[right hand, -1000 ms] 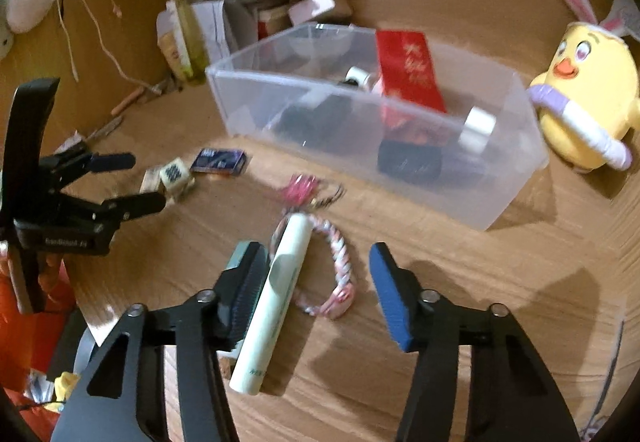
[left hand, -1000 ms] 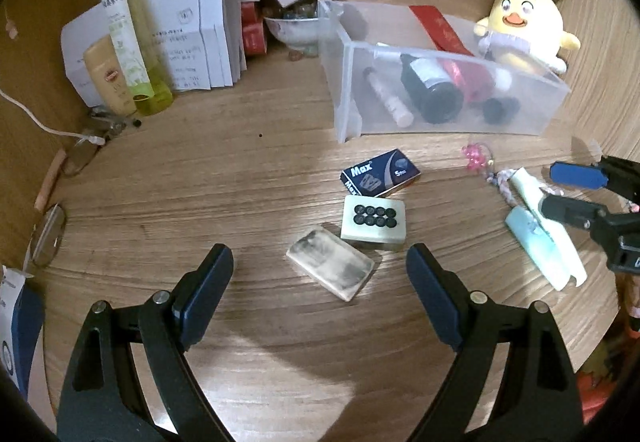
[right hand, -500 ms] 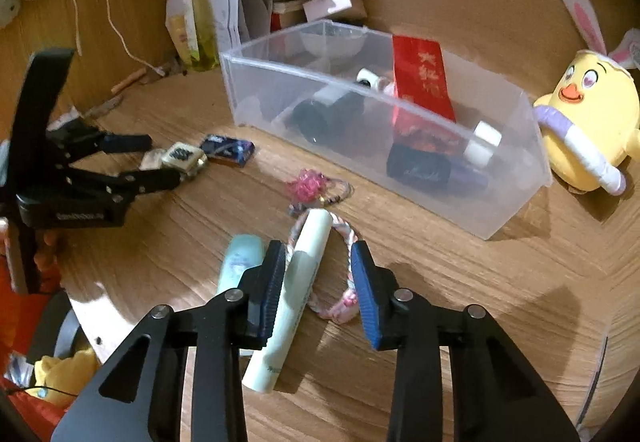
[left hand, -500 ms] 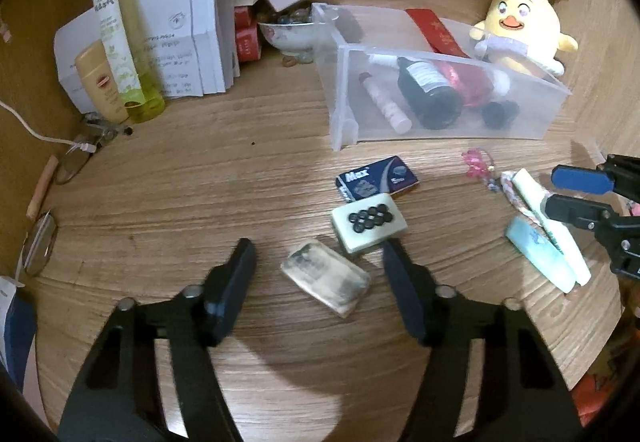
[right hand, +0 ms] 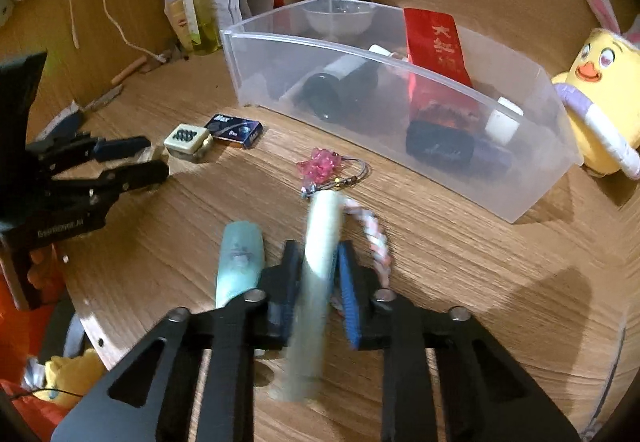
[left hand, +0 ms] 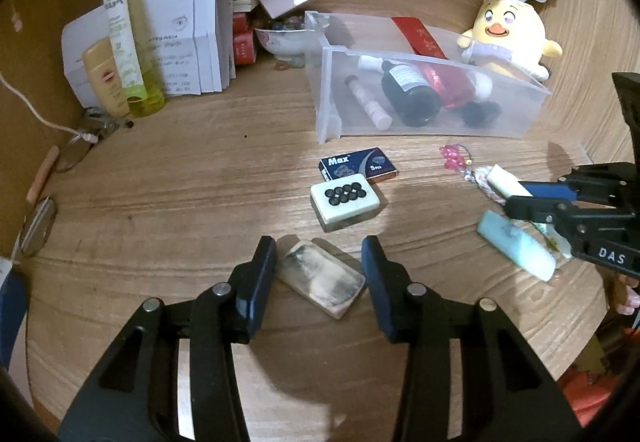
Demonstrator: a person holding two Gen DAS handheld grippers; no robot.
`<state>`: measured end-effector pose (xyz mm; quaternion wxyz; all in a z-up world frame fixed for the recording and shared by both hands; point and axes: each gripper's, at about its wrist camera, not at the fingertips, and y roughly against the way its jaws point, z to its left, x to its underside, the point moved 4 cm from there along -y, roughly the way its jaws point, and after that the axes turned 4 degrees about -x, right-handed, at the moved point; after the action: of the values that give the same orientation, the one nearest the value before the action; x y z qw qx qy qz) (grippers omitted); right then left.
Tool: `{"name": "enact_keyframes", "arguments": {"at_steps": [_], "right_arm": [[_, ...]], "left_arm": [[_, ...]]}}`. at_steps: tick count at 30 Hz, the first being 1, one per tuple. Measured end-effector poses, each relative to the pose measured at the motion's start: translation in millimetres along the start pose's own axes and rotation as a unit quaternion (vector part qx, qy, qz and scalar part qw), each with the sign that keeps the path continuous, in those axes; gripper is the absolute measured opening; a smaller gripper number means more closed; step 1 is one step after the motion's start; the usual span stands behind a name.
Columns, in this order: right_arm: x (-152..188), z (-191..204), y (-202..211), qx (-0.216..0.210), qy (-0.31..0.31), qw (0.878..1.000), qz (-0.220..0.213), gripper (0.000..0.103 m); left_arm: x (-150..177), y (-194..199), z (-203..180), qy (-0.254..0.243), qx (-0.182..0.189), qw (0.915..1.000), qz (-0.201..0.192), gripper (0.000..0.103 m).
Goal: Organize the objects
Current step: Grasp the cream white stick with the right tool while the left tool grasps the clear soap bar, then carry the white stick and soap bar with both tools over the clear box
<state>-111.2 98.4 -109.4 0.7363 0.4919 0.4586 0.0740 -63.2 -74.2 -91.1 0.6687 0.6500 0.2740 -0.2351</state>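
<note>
Tongs: right tongs [right hand: 318, 274] clamped on pale tube [right hand: 320, 242] near bin [right hand: 520, 198]; left tongs [left hand: 320, 262], just been closing, straddle smudged tile [left hand: 322, 282] on tabletop [left hand: 180, 182], pads not clearly touching.

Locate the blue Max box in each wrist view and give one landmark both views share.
Left wrist: the blue Max box lies just above centre, behind the dotted tile.
Right wrist: the box lies left of centre, right of the tile.
Shared landmark: the clear bin behind it.
</note>
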Motion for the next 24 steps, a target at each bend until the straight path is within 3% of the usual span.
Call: {"name": "enact_keyframes", "arguments": {"at_steps": [10,24], "right_arm": [[-7,-5,19,-0.014,-0.018,0.999,-0.036,0.014],[-28,-31,72,0.008,-0.030,0.993,-0.117,0.014]], "left_arm": [[-13,19,-11,0.003,0.012,0.9994,-0.033,0.044],[-39,39,-28,0.012,0.032,0.9968,-0.072,0.044]]}}
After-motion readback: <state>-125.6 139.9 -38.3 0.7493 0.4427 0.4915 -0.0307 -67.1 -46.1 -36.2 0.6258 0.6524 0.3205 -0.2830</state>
